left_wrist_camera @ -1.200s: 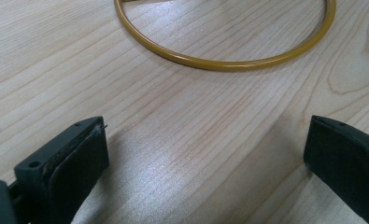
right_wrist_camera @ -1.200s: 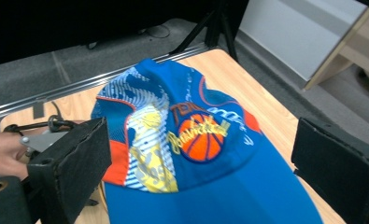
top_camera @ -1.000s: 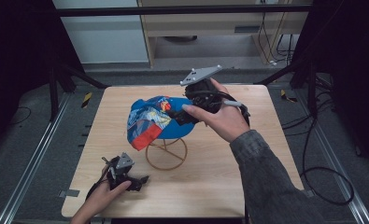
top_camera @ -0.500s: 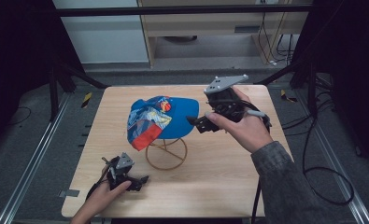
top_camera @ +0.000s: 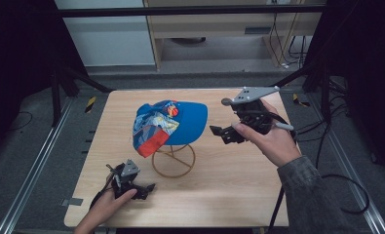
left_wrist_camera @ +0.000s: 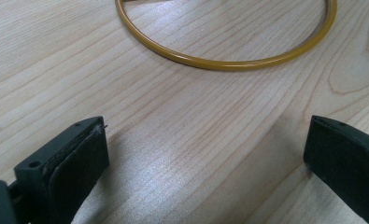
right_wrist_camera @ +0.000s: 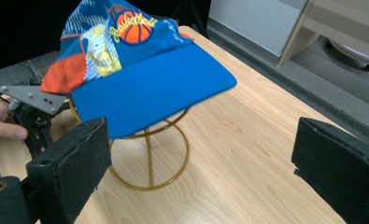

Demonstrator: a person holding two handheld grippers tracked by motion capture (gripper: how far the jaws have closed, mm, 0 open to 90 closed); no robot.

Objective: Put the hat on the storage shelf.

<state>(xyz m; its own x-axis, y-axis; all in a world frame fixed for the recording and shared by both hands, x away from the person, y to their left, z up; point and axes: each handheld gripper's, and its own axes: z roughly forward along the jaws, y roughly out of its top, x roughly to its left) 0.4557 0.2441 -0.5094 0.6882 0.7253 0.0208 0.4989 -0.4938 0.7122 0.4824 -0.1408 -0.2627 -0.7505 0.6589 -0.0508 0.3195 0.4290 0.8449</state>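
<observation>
Blue fabric stands out at the middle of a pale wooden table [top_camera: 239, 195]: a blue baseball cap with an orange, white and yellow patterned crown [top_camera: 168, 124] sits on a gold wire hat stand with a round ring base [top_camera: 173, 161]. A second ago the right gripper [top_camera: 219, 132] was up against the cap's brim; half a second ago it had drawn off a little; now it hangs well apart from the brim, to the cap's side, above the table. Its jaws stand wide apart with nothing between them. From the right gripper view, the cap [right_wrist_camera: 145, 74] and stand [right_wrist_camera: 149, 154] lie ahead of the open jaws, the brim pointing toward them.

The left gripper [top_camera: 144, 187] has not moved: it rests low on the table near the person's edge, jaws spread wide and empty, with the stand's ring [left_wrist_camera: 224, 51] just ahead of them.

Judging from this, the cap has been released onto the stand and sits without support; the placing looks finished, and the right hand [top_camera: 273, 141] is clearing away.
</observation>
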